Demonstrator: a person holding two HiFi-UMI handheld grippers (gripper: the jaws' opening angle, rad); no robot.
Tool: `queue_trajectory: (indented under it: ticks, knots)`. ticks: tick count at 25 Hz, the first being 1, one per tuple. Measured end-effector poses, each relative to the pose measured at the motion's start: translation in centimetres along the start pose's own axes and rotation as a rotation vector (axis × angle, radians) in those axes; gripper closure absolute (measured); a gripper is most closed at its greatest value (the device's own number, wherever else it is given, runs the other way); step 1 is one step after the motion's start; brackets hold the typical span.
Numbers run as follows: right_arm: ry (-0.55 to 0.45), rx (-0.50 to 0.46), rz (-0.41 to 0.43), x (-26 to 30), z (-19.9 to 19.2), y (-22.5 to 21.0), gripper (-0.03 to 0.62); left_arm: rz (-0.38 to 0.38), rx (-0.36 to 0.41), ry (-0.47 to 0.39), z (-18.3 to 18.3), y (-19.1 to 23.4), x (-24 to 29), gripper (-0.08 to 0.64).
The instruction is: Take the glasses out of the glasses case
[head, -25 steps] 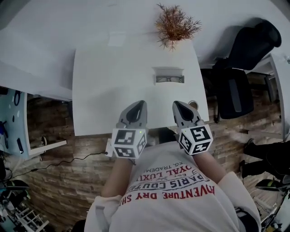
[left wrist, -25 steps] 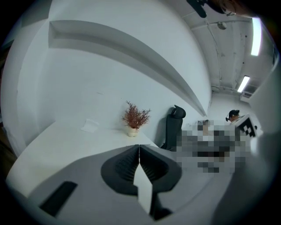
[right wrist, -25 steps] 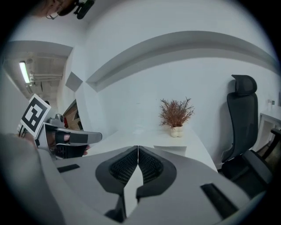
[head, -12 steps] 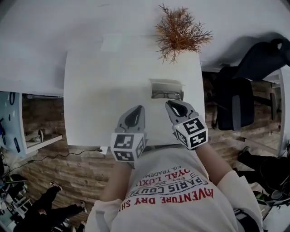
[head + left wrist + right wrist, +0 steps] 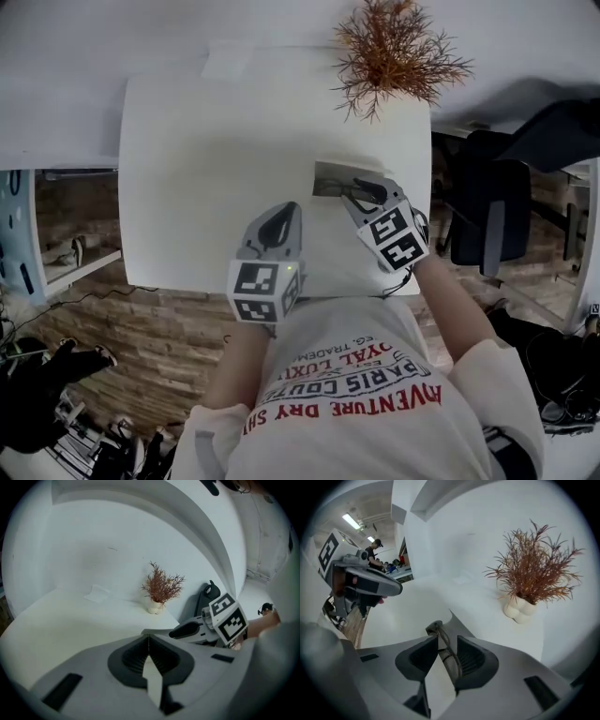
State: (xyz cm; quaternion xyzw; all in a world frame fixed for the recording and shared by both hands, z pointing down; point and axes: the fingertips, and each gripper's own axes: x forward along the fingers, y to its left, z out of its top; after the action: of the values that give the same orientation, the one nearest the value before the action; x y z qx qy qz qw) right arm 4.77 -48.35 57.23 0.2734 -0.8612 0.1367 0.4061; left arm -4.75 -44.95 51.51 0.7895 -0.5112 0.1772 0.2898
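An open grey glasses case (image 5: 326,174) lies on the white table (image 5: 206,169), right of its middle, with dark-rimmed glasses (image 5: 349,189) inside. My right gripper (image 5: 362,191) points down into the case. Its jaws are opening, and in the right gripper view the glasses' frame (image 5: 450,652) runs between the pads of my right gripper (image 5: 446,641), close to the right pad, not pressed. The case's end (image 5: 435,627) shows just past the tips. My left gripper (image 5: 278,218) hovers over bare table left of the case. In the left gripper view that gripper (image 5: 149,638) is shut with nothing in it.
A dried reddish plant (image 5: 398,52) in a small white pot stands at the table's far right corner, behind the case. A flat white sheet (image 5: 230,61) lies at the far edge. A black office chair (image 5: 487,220) stands right of the table.
Both grippers moved forward and down over the table. The right one reached the case and its jaws went from shut to open around the glasses' frame.
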Motion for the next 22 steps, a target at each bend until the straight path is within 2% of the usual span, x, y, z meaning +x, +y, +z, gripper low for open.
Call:
queue_trajectory:
  ticks: [4,10,16,18,22]
  knots:
    - [0.102,-0.155,0.021,1.8,-1.7,-0.1,0.469,0.023,-0.024,0.020,-0.8,0.7,-0.1,0.552]
    - [0.151,-0.215,0.058,3.0,-2.5,-0.3,0.528,0.036,-0.047,0.016,-0.8,0.9,0.4,0.552]
    - [0.164,-0.381,0.077,3.1,-2.6,-0.4,0.560,0.062,-0.058,-0.002,-0.5,1.4,0.4,0.552]
    - [0.157,-0.402,0.073,2.9,-2.5,-0.6,0.566,0.062,-0.055,-0.007,-0.3,1.3,0.3,0.552]
    - [0.127,-0.385,0.070,2.3,-1.9,-0.7,0.568,0.065,-0.047,-0.016,0.1,1.0,0.1,0.552]
